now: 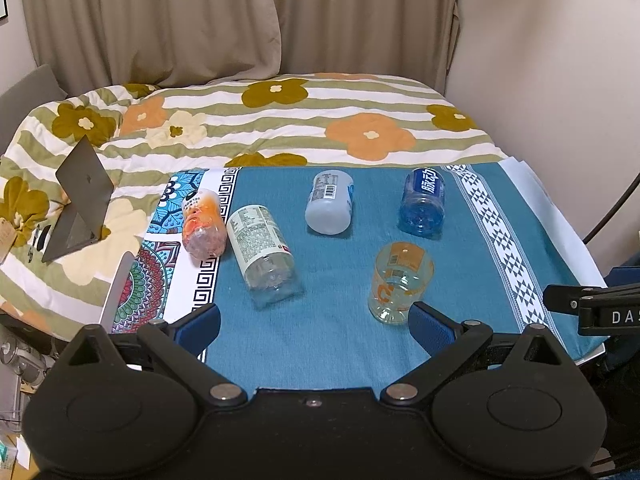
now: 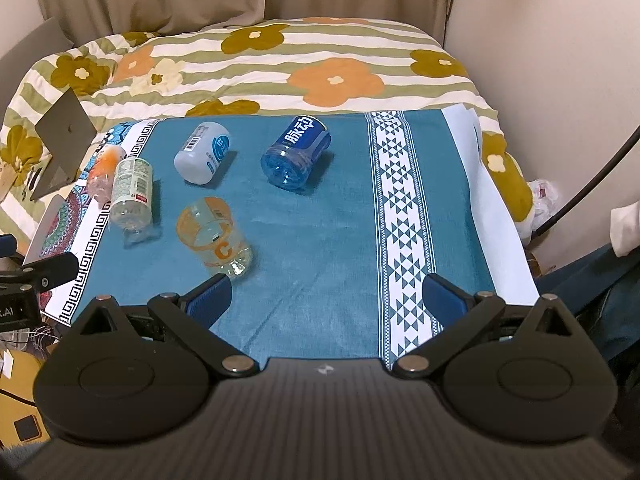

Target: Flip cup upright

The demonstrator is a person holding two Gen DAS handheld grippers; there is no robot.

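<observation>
both claws spread wide, empty. left claw (image 1: 314,326) nearest orange cup (image 1: 400,282) lying sideways; grip mid-body, rotate upright on surface (image 1: 340,352).

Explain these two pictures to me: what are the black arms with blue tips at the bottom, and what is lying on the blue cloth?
They are two hand-held grabbers, one in each of a person's hands, each with a camera looking along its fingers. One picture is from the left gripper, the other from the right gripper. Both are open and hold nothing. On the blue cloth five cut-off bottle cups lie on their sides: an orange-printed clear cup, a blue cup, a white cup, a clear cup with a white label and an orange-pink cup. Behind is a flowered quilt.
</observation>
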